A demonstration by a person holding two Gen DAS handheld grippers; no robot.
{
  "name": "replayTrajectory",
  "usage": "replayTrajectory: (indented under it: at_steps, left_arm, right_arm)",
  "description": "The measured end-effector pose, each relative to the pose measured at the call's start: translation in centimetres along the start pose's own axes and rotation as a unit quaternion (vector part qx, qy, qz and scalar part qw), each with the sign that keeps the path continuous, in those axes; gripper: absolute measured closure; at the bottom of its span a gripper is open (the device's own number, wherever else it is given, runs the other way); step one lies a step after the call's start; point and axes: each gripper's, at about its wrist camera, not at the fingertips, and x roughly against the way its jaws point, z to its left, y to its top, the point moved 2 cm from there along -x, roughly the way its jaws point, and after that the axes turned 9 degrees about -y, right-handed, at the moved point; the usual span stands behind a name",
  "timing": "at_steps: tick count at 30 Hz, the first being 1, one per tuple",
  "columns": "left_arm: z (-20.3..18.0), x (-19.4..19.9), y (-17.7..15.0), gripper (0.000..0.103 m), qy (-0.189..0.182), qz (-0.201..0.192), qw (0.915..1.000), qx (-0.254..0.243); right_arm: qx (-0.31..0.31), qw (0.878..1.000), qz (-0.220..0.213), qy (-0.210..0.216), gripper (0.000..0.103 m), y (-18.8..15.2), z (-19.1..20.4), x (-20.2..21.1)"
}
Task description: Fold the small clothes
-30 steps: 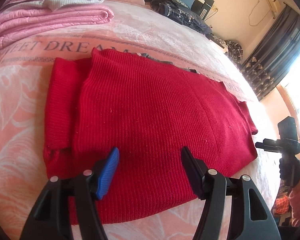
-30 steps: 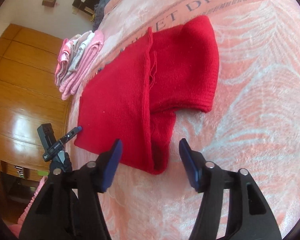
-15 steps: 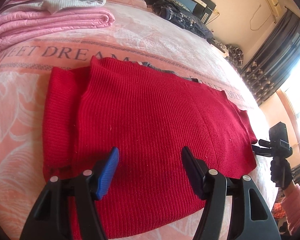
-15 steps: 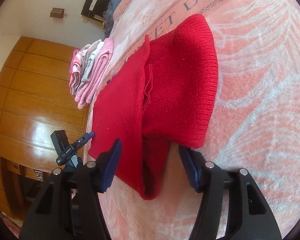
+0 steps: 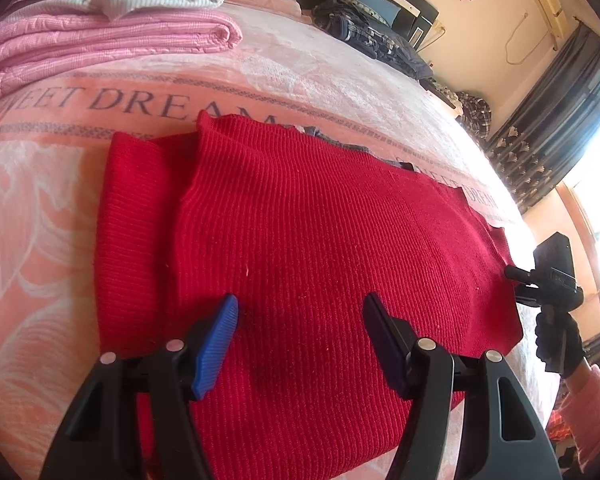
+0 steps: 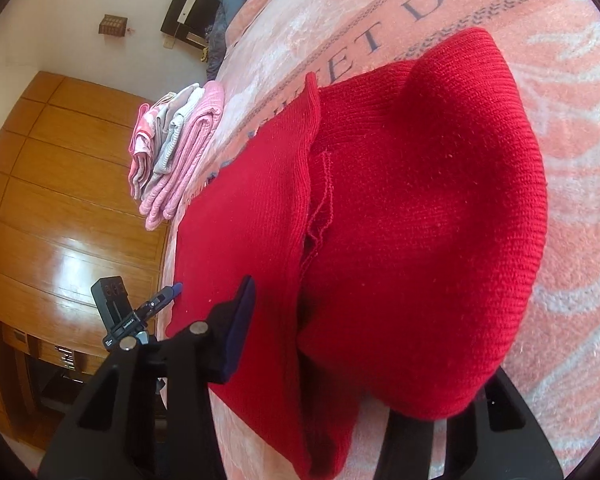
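1. At the far left of the left wrist view, a stack of folded pink and grey clothes (image 5: 100,28) sits on the bed, well apart from the work.
2. A pink blanket (image 5: 32,200) printed with "SWEET DREAM" covers the bed.
3. A red knit sweater (image 5: 320,240) lies flat across the blanket, one sleeve folded in along its left side (a seam line runs down there).
4. The left gripper (image 5: 300,340) hovers over the near part of the sweater with its jaws spread wide and nothing between them; one pad is blue, the other dark.
5. At the far right of that view, the right gripper (image 5: 518,274) reaches the sweater's edge, held by a gloved hand (image 5: 558,340) in a pink sleeve.
6. In the right wrist view, a wooden wardrobe (image 6: 60,200) fills the left side, with the left gripper (image 6: 168,294) small in front of it.
7. The right gripper's left finger (image 6: 240,320) shows beside the sweater (image 6: 420,220), whose folded sleeve bulges over the other finger and hides it.
8. Whether the right gripper is pinching the cloth I cannot tell.
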Motion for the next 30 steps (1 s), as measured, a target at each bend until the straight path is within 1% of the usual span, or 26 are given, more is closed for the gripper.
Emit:
replayTrajectory:
  at_steps: [4, 7, 13, 19, 27, 30]
  left_arm:
    - [-0.1, -0.3, -0.1, 0.035, 0.004, 0.003, 0.9999, -0.014]
    - [-0.2, -0.4, -0.2, 0.034, 0.001, 0.004, 0.9998, -0.018]
    - [-0.1, -0.4, -0.4, 0.034, -0.006, 0.003, 0.9996, -0.026]
    - [0.1, -0.3, -0.4, 0.033, -0.014, 0.003, 0.9996, -0.023]
    - [-0.7, -0.7, -0.7, 0.026, -0.008, 0.007, 0.9986, -0.052]
    - [-0.9, -0.4, -0.7, 0.027, -0.008, 0.008, 0.9986, -0.052]
  right_arm:
    - [-0.007, 1.0, -0.007, -0.005, 0.074, 0.1, -0.5, -0.2]
    - [-0.004, 1.0, -0.01, -0.011, 0.08, -0.1, -0.7, -0.2]
    - [-0.004, 1.0, -0.013, -0.018, 0.082, -0.1, -0.6, -0.3]
    - [-0.002, 1.0, -0.015, -0.023, 0.083, -0.1, -0.6, -0.4]
    - [-0.002, 0.999, -0.021, -0.03, 0.086, -0.1, -0.5, -0.6]
    - [-0.007, 0.999, -0.021, -0.048, 0.085, 0.0, 0.1, -0.5]
